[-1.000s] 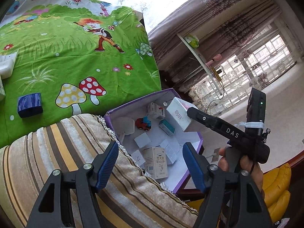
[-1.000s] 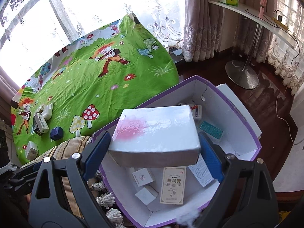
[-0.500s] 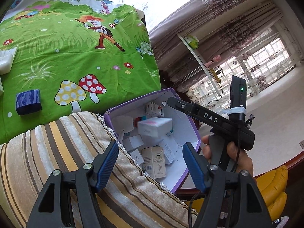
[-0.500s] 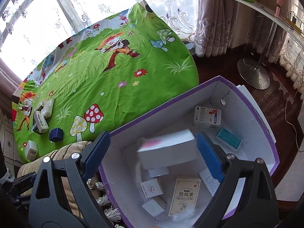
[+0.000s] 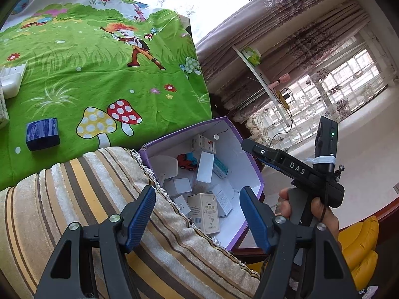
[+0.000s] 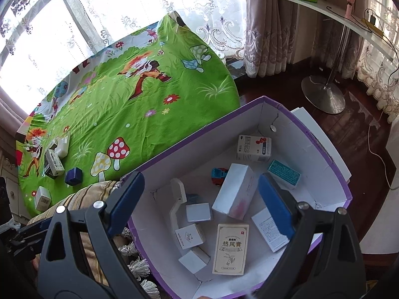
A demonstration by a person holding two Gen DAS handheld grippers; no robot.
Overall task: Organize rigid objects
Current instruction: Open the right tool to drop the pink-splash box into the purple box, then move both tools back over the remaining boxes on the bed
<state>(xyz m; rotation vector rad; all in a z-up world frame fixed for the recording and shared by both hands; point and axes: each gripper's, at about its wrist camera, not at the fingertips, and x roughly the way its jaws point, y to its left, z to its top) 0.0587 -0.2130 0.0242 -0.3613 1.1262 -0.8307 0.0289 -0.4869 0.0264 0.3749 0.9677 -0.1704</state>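
The landmark is the purple-rimmed cardboard box [image 6: 321, 149], an open carton with white inner walls and a creased, slightly torn floor. Inside it, near the middle, lies the white rectangular carton [image 6: 235, 190] with a faint pink smudge on one face; it leans tilted on a red and blue toy car [image 6: 219, 174], whose far side it hides. Toward the far wall of the box stands a white medicine box with red and blue print [image 6: 253, 148], and just right of the white carton sits a teal-labelled box [image 6: 284, 174]. On the near side of the box floor lies a flat cream carton with Chinese characters [image 6: 230, 249], beside several small plain white cubes [image 6: 198, 212] and a bent white plastic piece [image 6: 178, 199].

The right gripper [image 6: 200, 205] hangs above the box, pointing down into it, its blue ribbed pads spread wide with nothing between them. The left gripper [image 5: 198, 215] hovers over a striped plush cushion [image 5: 74, 199] at the box's near-left edge, fingers likewise wide apart and empty. Left of the box, on the smooth green cartoon-print cloth [image 5: 74, 74], rests a glossy dark blue cube [image 5: 42, 133].
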